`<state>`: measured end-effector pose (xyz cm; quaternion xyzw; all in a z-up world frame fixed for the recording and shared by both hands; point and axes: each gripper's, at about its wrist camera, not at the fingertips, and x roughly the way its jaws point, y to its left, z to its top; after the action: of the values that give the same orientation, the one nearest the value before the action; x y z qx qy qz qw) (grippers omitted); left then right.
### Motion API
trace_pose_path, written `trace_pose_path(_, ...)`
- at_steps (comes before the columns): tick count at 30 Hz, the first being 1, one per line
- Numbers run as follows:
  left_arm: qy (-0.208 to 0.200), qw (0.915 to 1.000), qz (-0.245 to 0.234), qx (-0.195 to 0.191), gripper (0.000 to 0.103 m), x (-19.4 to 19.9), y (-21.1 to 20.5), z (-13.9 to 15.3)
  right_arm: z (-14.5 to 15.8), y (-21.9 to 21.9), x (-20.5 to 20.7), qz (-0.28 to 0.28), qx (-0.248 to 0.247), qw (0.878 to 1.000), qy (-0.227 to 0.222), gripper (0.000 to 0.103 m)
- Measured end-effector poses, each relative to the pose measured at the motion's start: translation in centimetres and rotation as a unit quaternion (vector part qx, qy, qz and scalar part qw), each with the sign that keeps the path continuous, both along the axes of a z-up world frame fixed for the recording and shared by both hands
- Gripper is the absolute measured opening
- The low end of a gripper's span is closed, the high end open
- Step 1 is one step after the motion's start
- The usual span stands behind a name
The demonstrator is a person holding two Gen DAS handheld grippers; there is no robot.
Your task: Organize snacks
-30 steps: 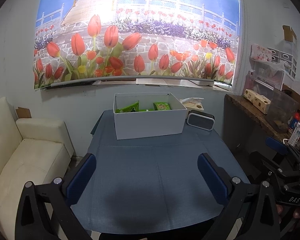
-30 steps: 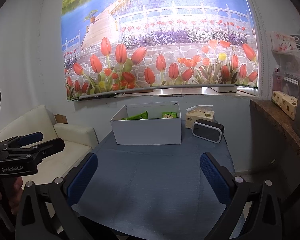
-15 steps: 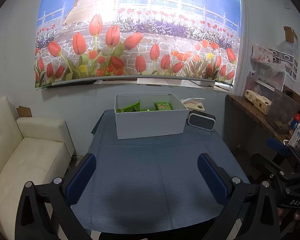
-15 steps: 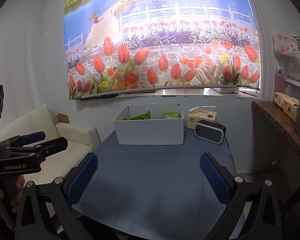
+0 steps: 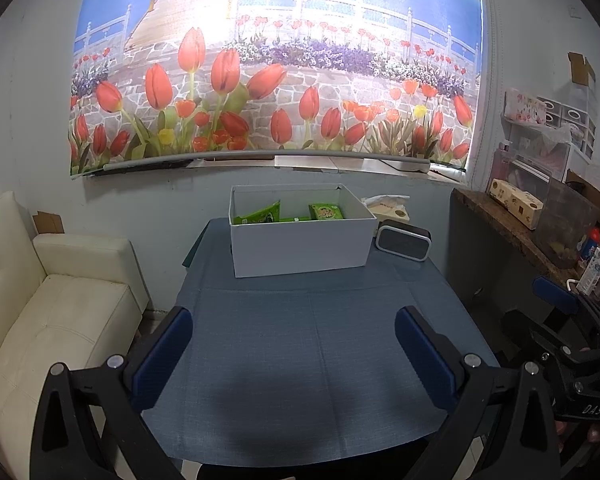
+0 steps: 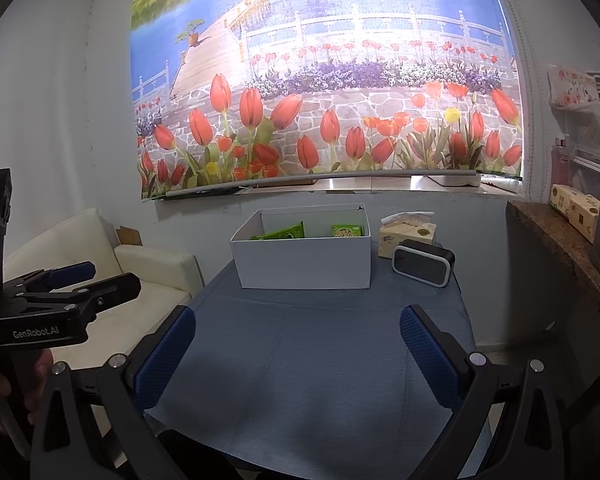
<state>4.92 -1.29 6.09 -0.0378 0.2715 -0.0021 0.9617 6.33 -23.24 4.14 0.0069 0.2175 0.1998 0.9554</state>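
The jaws of the left gripper point(image 5: 292, 350) and right gripper point(image 6: 298, 350) are held wide apart, empty. Green snack packets point(image 5: 326, 212) are seen inside the white box point(image 5: 300, 246) at the surface's point(image 5: 300, 360) far edge.

- tablecloth point(image 5: 312, 352): matt woven blue cloth
- box point(image 5: 300, 248): matt white card
- snack packs point(image 5: 326, 212): glossy green film
- sofa point(image 5: 60, 312): smooth cream leather-look

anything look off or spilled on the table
Nothing stands out. The green snack packets sit inside the white box, and the tissue box and black speaker stand beside it. No spills show.
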Motion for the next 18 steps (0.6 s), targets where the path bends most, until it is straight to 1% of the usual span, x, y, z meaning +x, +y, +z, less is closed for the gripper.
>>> trace_pose_path(18,0.004,1.0,-0.001,-0.001,0.103,0.05,-0.05,-0.15,-0.2,-0.01,-0.15,0.004,-0.001,1.0,0.0,0.103)
